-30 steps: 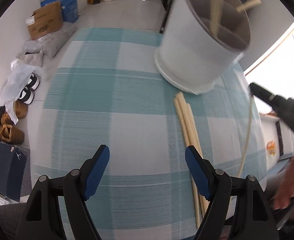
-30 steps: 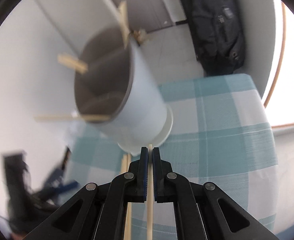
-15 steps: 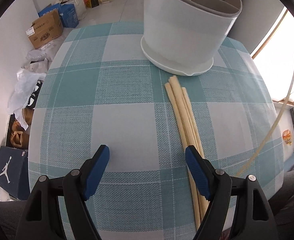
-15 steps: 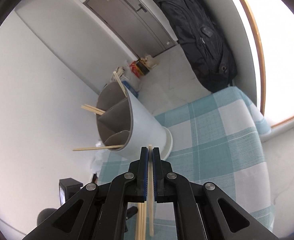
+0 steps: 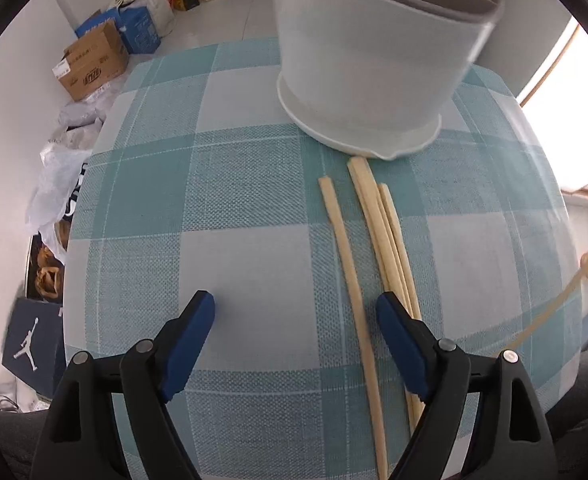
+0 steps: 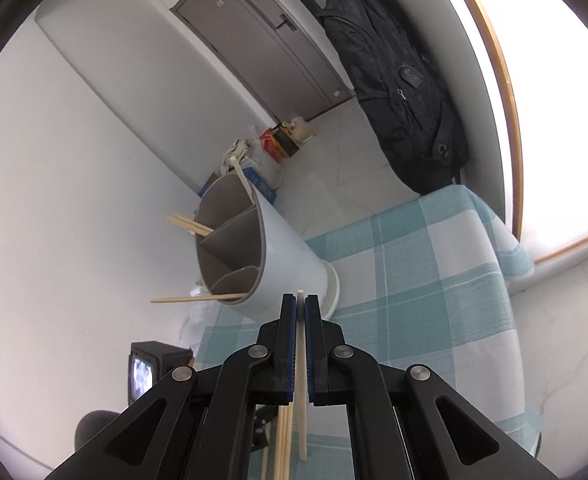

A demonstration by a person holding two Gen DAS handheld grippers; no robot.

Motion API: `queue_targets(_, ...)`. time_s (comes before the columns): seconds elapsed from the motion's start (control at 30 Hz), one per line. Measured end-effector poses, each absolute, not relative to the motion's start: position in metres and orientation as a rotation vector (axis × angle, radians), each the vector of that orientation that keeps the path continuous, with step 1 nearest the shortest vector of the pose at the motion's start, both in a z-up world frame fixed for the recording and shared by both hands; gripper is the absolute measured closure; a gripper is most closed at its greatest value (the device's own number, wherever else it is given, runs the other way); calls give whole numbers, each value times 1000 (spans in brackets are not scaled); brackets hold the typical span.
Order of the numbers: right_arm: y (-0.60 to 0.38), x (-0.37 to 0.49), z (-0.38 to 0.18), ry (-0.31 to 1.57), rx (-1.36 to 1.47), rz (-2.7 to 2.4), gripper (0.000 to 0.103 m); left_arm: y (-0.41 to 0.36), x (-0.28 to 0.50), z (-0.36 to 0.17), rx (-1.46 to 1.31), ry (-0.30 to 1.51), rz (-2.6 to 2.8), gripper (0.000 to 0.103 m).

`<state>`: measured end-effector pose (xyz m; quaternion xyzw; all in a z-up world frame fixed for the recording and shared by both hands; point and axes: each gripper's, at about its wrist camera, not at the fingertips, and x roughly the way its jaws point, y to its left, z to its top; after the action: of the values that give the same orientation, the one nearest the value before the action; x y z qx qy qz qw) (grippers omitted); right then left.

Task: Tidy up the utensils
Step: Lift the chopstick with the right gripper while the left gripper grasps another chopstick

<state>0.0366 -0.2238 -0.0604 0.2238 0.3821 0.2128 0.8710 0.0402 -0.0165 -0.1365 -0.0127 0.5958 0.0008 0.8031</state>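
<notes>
A: Our right gripper (image 6: pixel 300 312) is clenched on one chopstick (image 6: pixel 301 364), lifted off the bench (image 6: pixel 434 280) and aimed toward the white holder (image 6: pixel 289 268).

B: And the left gripper (image 5: pixel 296 312)? Its jaws have just been opening wider; they hang spread above the cloth, pressing on nothing, with one loose chopstick (image 5: pixel 352 288) lying between them.

A: So we're partway, we'd say. A few chopsticks (image 6: pixel 197 298) already stand in the holder's compartments.

B: What's left, as we judge it: the one we carry, plus the bundle (image 5: pixel 390 240) lying just beside the holder's base (image 5: pixel 358 136).
</notes>
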Motion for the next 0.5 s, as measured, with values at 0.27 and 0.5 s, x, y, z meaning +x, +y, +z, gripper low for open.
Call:
queue_targets(0.27, -232, 40, -60, 802, 487, 428, 100, -14, 62, -138, 14, 1248, 4, 31)
queue_targets(0.5, -238, 44, -60, 800, 501, 411, 100, -23, 71, -135, 17, 1231, -52, 83)
